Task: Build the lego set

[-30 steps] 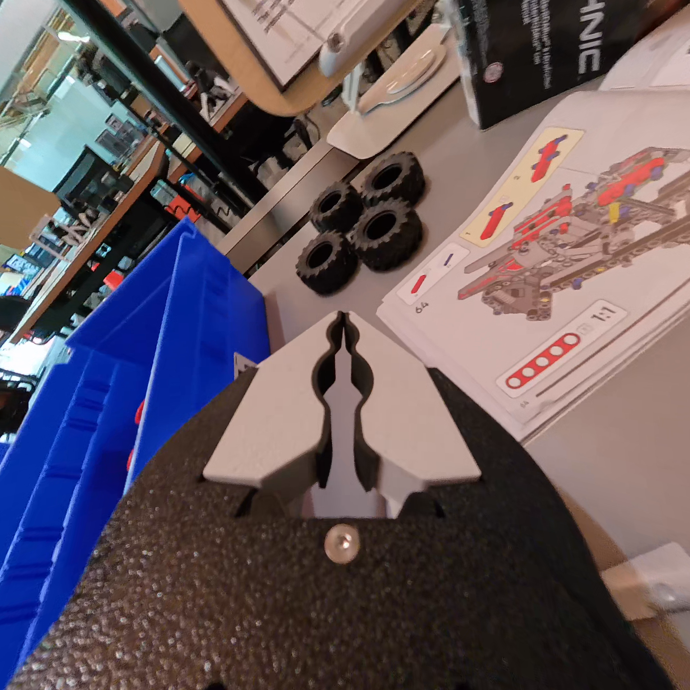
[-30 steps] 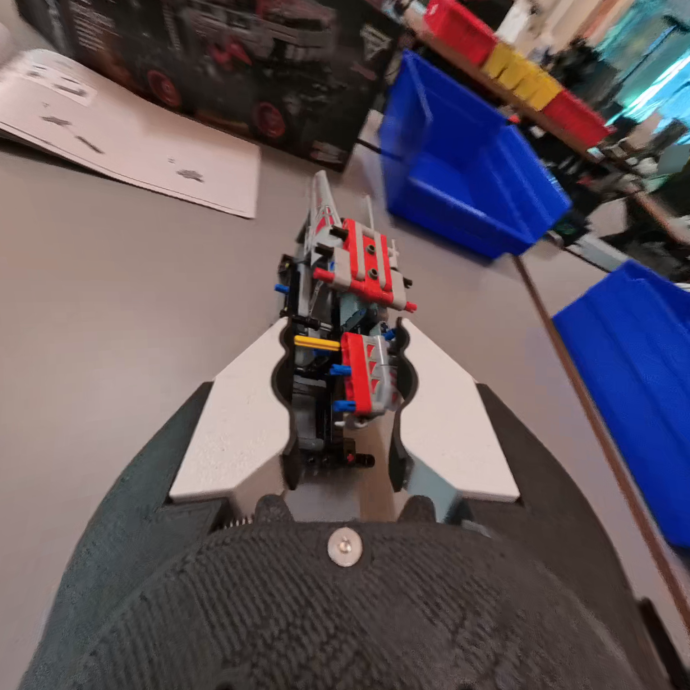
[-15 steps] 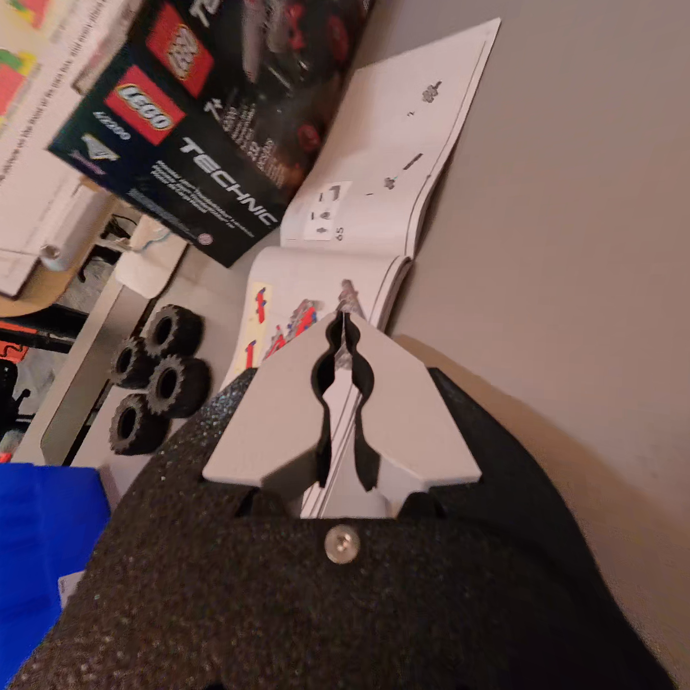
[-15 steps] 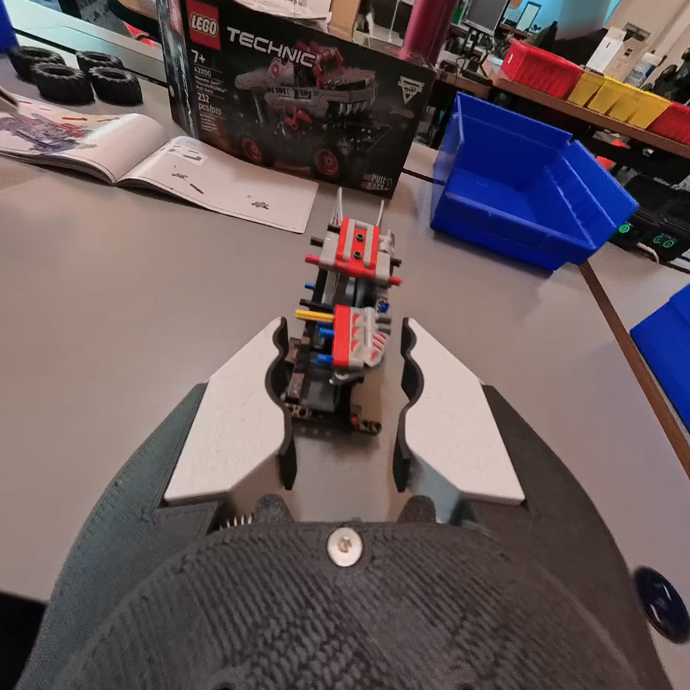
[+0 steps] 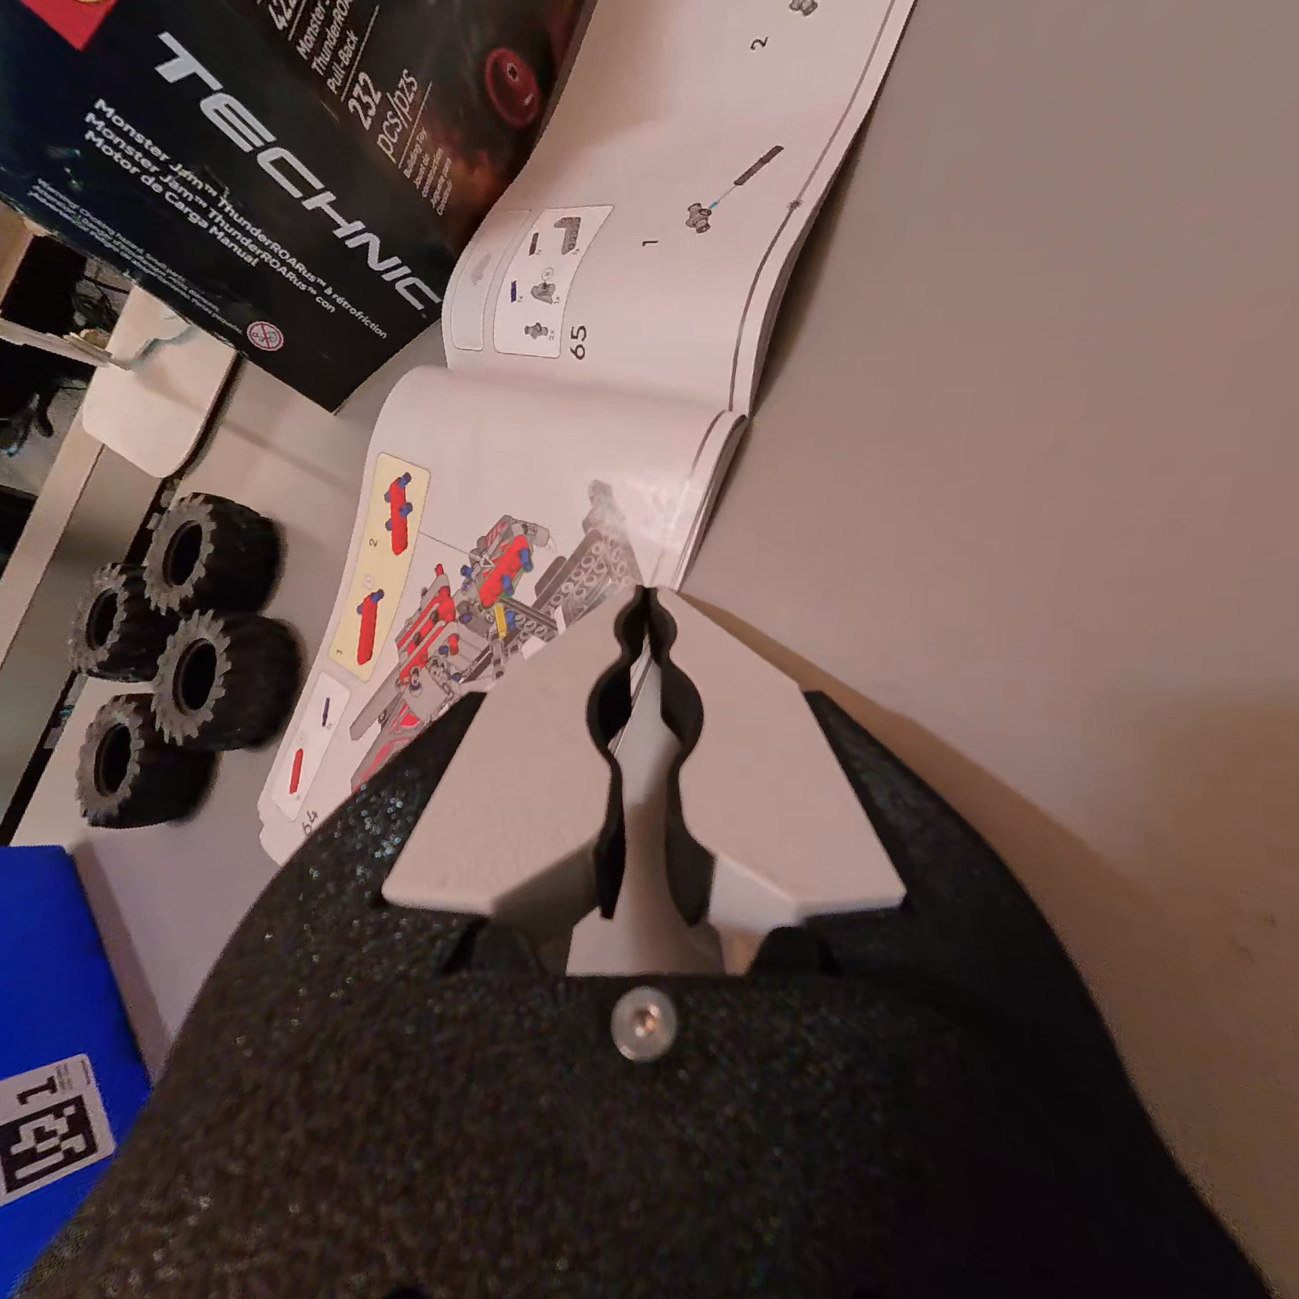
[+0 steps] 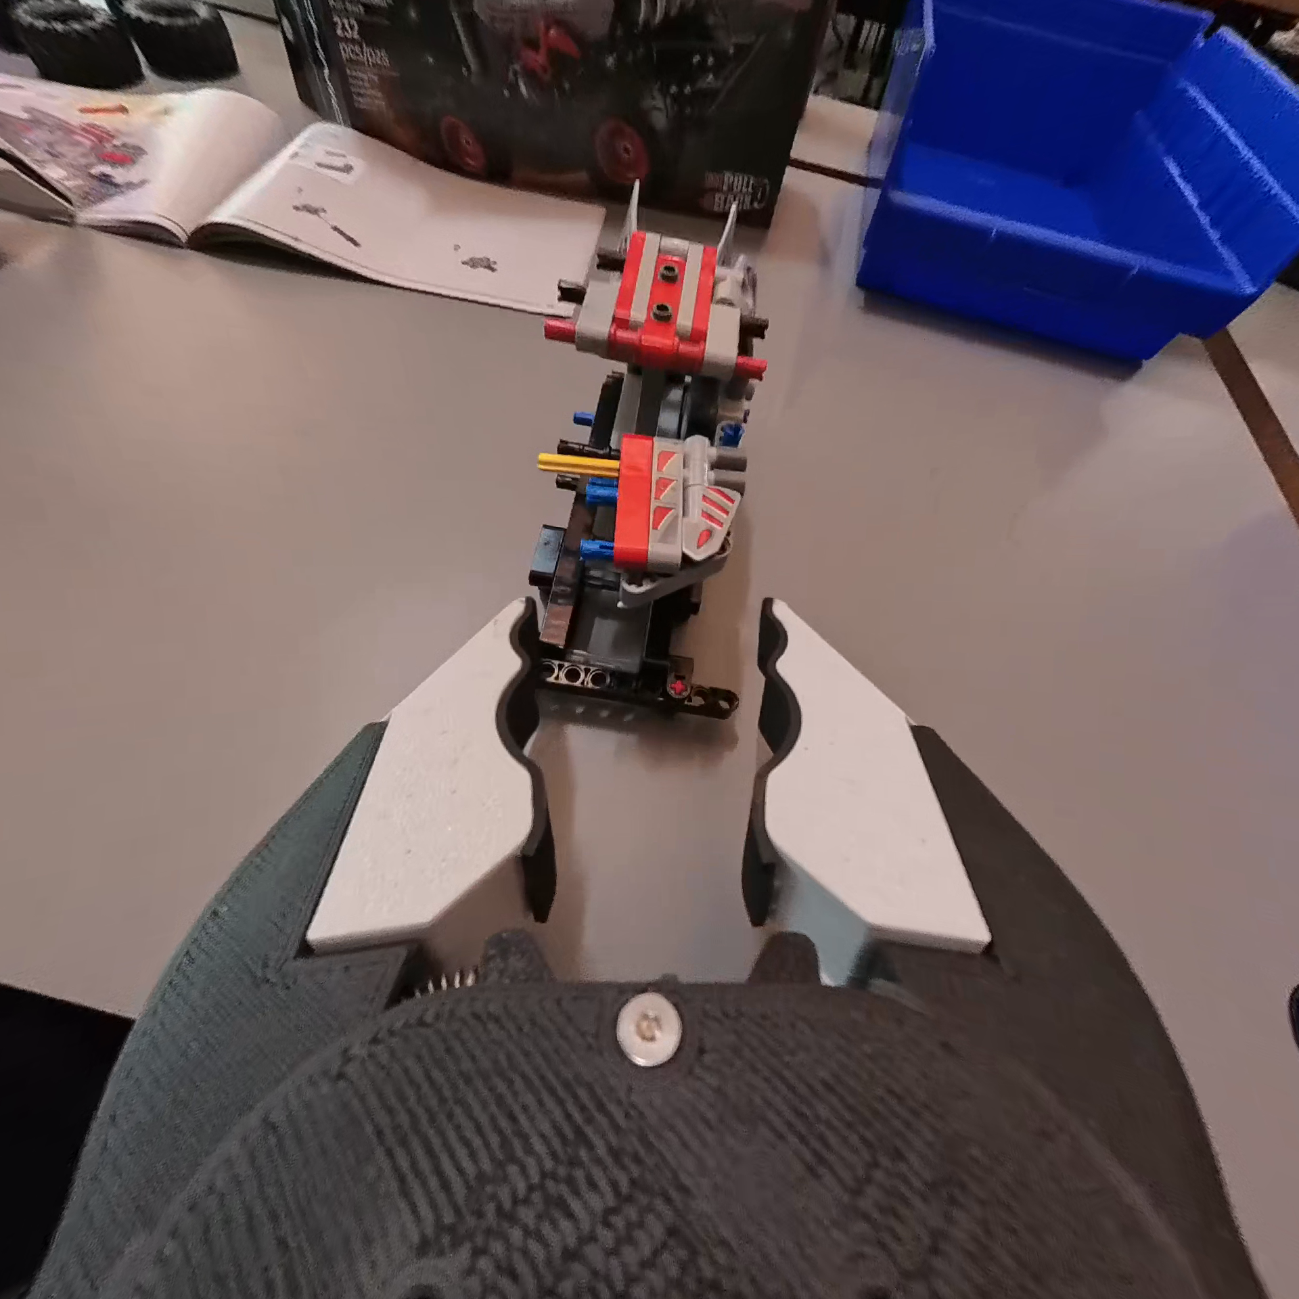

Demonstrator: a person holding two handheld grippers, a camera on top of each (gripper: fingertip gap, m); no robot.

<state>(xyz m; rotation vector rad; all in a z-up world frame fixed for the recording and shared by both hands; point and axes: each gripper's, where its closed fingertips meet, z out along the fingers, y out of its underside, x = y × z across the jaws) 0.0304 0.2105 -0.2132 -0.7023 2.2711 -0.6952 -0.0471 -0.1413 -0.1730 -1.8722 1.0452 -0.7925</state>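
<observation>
A part-built lego model (image 6: 650, 485), red, grey and black with blue and yellow pins, stands on the grey table (image 6: 281, 492). My right gripper (image 6: 645, 611) is open and empty; its near black beam lies between the fingertips, apart from them. My left gripper (image 5: 645, 597) is shut and empty, held above the open instruction booklet (image 5: 548, 450) near its front edge. Several black tyres (image 5: 190, 661) lie in a cluster left of the booklet. The booklet also shows in the right wrist view (image 6: 281, 190).
The black set box (image 5: 281, 154) stands behind the booklet; it also shows in the right wrist view (image 6: 562, 91). A blue bin (image 6: 1075, 176) sits at the back right. Another blue bin corner (image 5: 49, 984) with a marker tag is at the left gripper's lower left. The left gripper's tips are roughly 35 centimeters from the right gripper's.
The right gripper has let go of the model, opened wider and drawn back from it. The left gripper has swung right from the blue bins and tyres to over the booklet, still shut.
</observation>
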